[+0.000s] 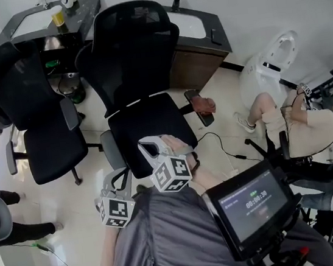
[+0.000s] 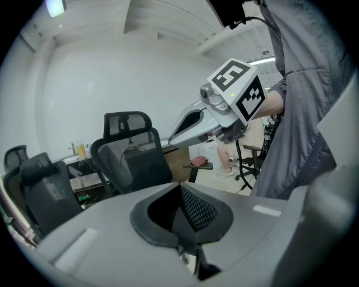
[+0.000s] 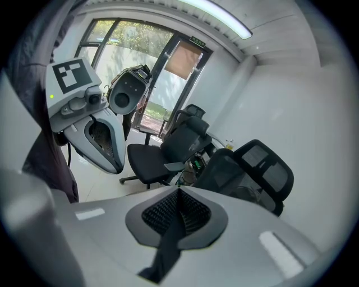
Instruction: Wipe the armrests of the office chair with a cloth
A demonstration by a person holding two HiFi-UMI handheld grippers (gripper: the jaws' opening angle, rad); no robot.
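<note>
Currently both grippers are idle. The left gripper point(image 2: 180, 213) has its jaws closed together with nothing between the pads. The right gripper point(image 3: 178, 210) is the same, jaws fully together and empty. Both are held close to the person's body and angled down, left one lower-left and right one just beside it. In the head view the right gripper's tip overlaps the near edge of the office chair point(image 1: 139, 71) seat.

The cloth point(image 1: 204, 103) is not in either gripper. It's a reddish bundle lying on the chair's right armrest point(image 1: 193, 96), apart from both grippers, to the right and farther away. It also shows in the left gripper view, past the right gripper body. The left armrest point(image 1: 111, 150) is bare and sits near the left gripper, though I can't tell if they touch.

A second black chair point(image 1: 32, 99) stands to the left. The desk point(image 1: 28, 23) is at the far left with a yellow cup point(image 1: 58, 15) on it. A seated person point(image 1: 300, 120) is at the right, and a screen point(image 1: 256, 206) is mounted near right.
</note>
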